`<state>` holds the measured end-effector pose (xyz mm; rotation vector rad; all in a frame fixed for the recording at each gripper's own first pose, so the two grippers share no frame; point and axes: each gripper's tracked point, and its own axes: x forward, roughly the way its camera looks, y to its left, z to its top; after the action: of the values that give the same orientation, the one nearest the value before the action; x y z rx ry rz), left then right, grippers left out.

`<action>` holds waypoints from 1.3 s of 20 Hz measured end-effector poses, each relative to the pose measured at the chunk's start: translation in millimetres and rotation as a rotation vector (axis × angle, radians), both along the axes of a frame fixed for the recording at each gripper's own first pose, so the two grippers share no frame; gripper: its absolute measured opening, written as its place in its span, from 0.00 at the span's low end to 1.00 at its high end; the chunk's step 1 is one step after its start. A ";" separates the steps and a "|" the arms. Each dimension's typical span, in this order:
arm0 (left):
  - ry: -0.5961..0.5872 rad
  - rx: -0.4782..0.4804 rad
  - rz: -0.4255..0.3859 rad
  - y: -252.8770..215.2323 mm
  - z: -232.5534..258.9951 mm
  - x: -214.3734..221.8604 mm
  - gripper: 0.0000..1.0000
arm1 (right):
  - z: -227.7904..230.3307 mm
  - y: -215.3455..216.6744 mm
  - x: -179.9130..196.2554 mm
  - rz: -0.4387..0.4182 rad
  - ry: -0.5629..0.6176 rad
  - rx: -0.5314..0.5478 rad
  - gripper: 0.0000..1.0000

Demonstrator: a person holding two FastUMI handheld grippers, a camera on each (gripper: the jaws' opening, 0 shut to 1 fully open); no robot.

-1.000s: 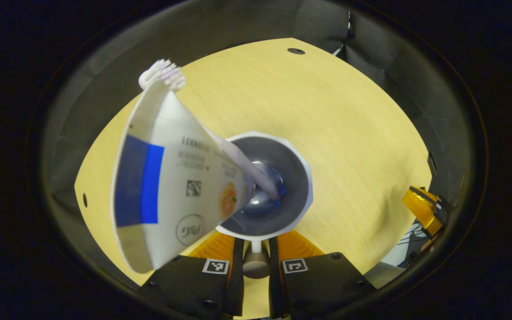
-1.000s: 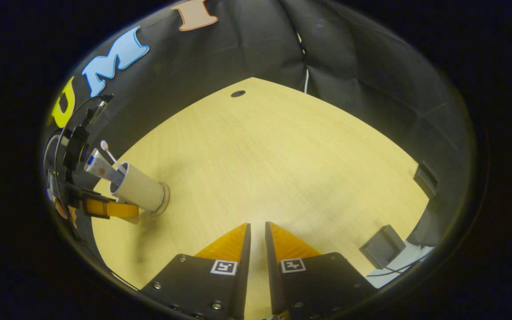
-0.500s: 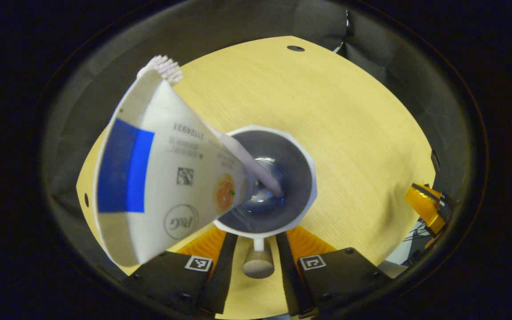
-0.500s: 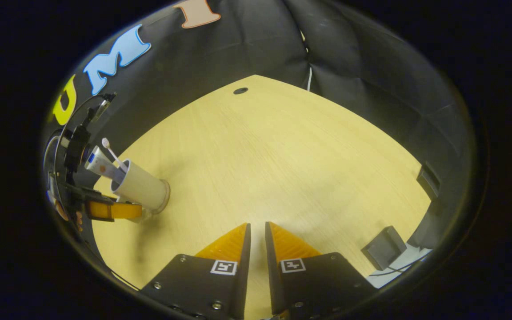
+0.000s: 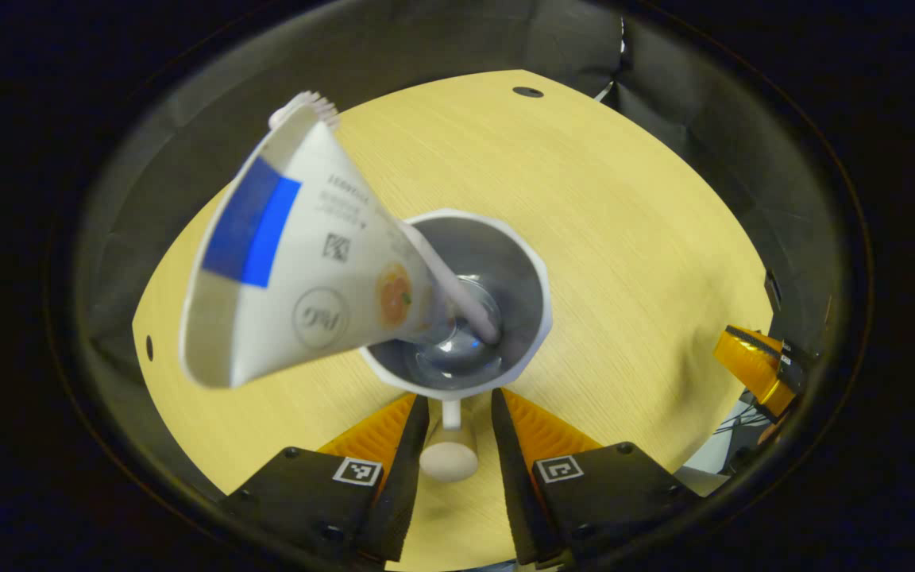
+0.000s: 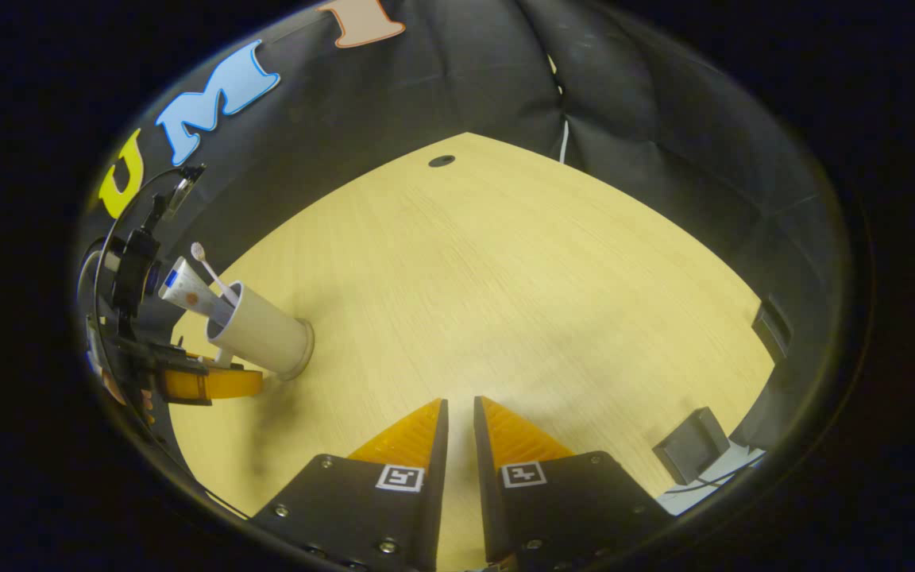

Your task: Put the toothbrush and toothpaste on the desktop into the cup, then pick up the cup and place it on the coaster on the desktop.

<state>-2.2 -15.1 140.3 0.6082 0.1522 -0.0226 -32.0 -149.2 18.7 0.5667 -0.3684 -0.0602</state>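
Our left tongs (image 5: 453, 413) spread open either side of the cup (image 5: 497, 274) handle, toothpaste (image 5: 306, 254) and toothbrush (image 5: 449, 282) inside, cup on coaster (image 6: 303, 357), table (image 6: 505, 278), our right tongs (image 6: 457, 417) nearly closed, empty

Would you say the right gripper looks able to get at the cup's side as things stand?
Probably yes: bare desktop lies between the right gripper and the cup; the left gripper sits at the cup's handle side, away from it.
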 end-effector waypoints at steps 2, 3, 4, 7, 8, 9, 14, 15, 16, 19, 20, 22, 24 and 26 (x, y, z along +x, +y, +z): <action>-0.004 -0.018 -0.010 6.9 -5.1 -10.5 0.58 | 6.7 6.9 0.0 0.008 -0.004 -0.026 0.21; -0.004 -0.027 -0.020 11.0 -9.4 -17.0 0.58 | 9.9 11.1 0.3 0.012 -0.005 -0.042 0.21; -0.007 -0.032 -0.023 19.8 -13.3 -22.8 0.58 | 13.5 16.6 0.8 0.019 -0.005 -0.061 0.21; -0.022 -0.035 -0.014 49.3 -24.7 -35.9 0.55 | 23.3 36.6 4.0 0.036 -0.004 -0.126 0.21; -0.030 -0.039 -0.010 58.0 -27.6 -39.0 0.57 | 26.8 44.0 3.9 0.042 -0.002 -0.149 0.17; -0.039 -0.045 -0.008 66.5 -30.5 -42.8 0.57 | 30.2 51.1 2.9 0.047 -0.004 -0.172 0.22; -0.105 -0.131 0.009 96.8 -33.4 -60.6 0.58 | 48.9 81.7 -3.1 0.049 -0.013 -0.291 0.22; -0.124 -0.156 0.011 99.8 -32.9 -61.4 0.56 | 53.4 85.8 -3.0 0.038 -0.014 -0.320 0.22; -0.146 -0.181 0.011 106.1 -32.0 -66.8 0.57 | 58.0 92.3 -4.3 0.036 -0.017 -0.342 0.22; -0.225 -0.248 0.015 117.6 -23.6 -89.6 0.58 | 75.0 111.8 -10.1 0.053 -0.034 -0.386 0.21; -0.261 -0.272 0.012 117.9 -18.6 -96.3 0.57 | 83.9 115.6 -15.6 0.048 -0.051 -0.399 0.21; -0.347 -0.313 -0.012 119.6 -5.6 -117.7 0.58 | 103.7 120.8 -33.7 0.026 -0.100 -0.429 0.21; -0.421 -0.348 -0.050 111.8 12.5 -141.0 0.56 | 124.9 126.4 -55.9 0.000 -0.155 -0.463 0.21; -0.488 -0.379 -0.086 103.2 29.6 -165.7 0.55 | 146.9 131.2 -81.0 -0.027 -0.218 -0.492 0.21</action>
<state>-167.9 88.1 169.9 0.2283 -0.3461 0.0145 -113.0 -18.0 165.6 0.0800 -0.5813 0.0664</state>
